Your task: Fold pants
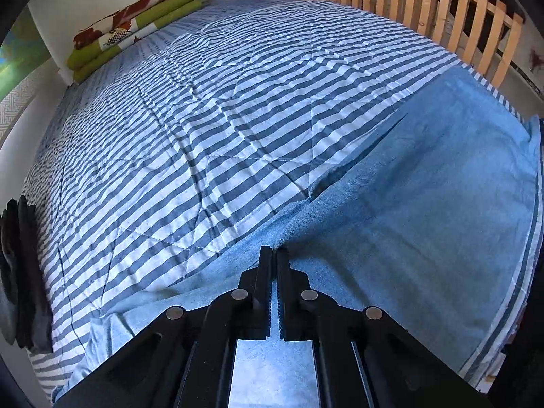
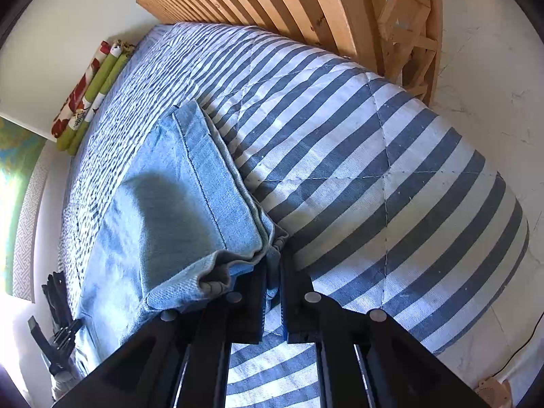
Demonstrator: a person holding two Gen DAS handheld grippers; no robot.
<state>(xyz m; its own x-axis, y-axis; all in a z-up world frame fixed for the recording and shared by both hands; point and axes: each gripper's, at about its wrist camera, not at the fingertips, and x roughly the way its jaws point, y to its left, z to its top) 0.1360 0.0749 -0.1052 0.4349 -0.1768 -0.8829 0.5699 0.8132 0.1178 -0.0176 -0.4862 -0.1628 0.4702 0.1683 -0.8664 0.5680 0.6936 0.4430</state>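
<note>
Between the right gripper's (image 2: 273,265) fingers, several hem layers of the jeans (image 2: 176,197) are pinched; a layer may slip free. The left gripper (image 1: 274,255) nips one denim fold, which could skew across the striped bed quilt (image 1: 204,119).
</note>
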